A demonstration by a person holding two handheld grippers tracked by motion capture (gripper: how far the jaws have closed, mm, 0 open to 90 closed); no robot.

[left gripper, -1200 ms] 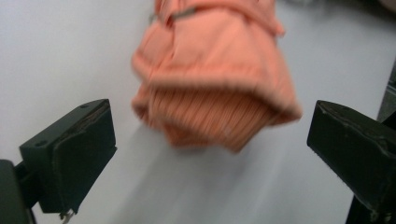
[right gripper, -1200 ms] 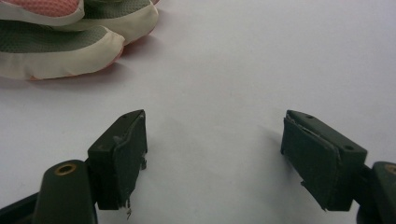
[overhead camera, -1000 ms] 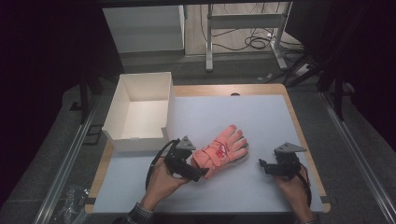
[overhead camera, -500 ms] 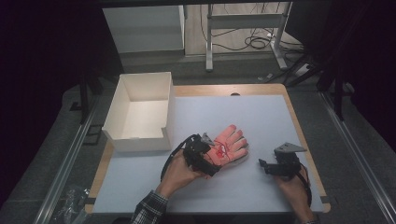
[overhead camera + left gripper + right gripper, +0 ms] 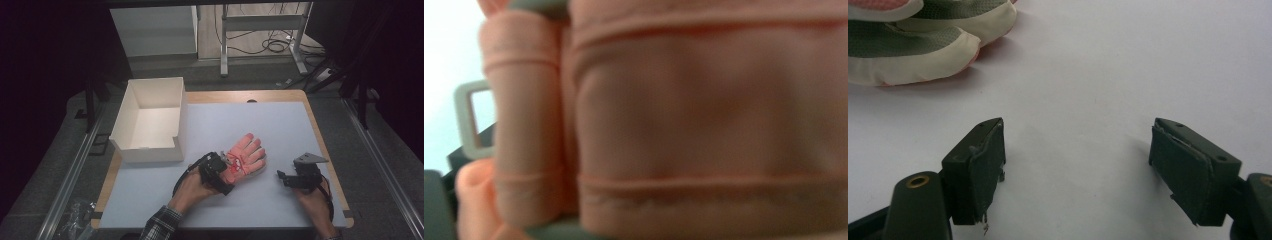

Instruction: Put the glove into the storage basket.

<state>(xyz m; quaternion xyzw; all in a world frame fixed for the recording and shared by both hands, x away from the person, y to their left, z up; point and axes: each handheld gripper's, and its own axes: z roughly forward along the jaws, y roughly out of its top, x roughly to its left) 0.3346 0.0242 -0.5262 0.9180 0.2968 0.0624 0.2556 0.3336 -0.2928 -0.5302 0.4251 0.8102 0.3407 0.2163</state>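
- At the wrist end of the glove (image 5: 243,159), my left tool (image 5: 216,171) sits right against the cuff; in the left gripper view, blurred salmon-pink fabric (image 5: 704,115) with stitched ridges presses up to the lens. I cannot tell whether this tool is spread or pinching the cloth.
- My left hand (image 5: 192,189) holds that tool from behind; a checked sleeve (image 5: 160,229) shows at the near edge of the tabletop (image 5: 280,120).
- Left gripper view, left margin: a grey rectangular loop (image 5: 471,120), and one rounded pink fingertip low in the corner.
- My right tool (image 5: 286,178) rests low on the tabletop, well apart from the glove on its right. Its jaws stand spread wide, nothing between them but bare white surface, as the right gripper view (image 5: 1075,165) shows.
- My right hand (image 5: 312,197) grips that tool from the near side; its grey three-cornered plate is on top.
- The glove lies flat near the middle of the tabletop, toward the near edge, fingers fanned up and to the right. Right gripper view: cream and grey fingertips (image 5: 923,47) at top left, clear of the jaws.
- A white open box (image 5: 150,122) stands at the tabletop's left edge, apart from the glove; nothing visible in it.
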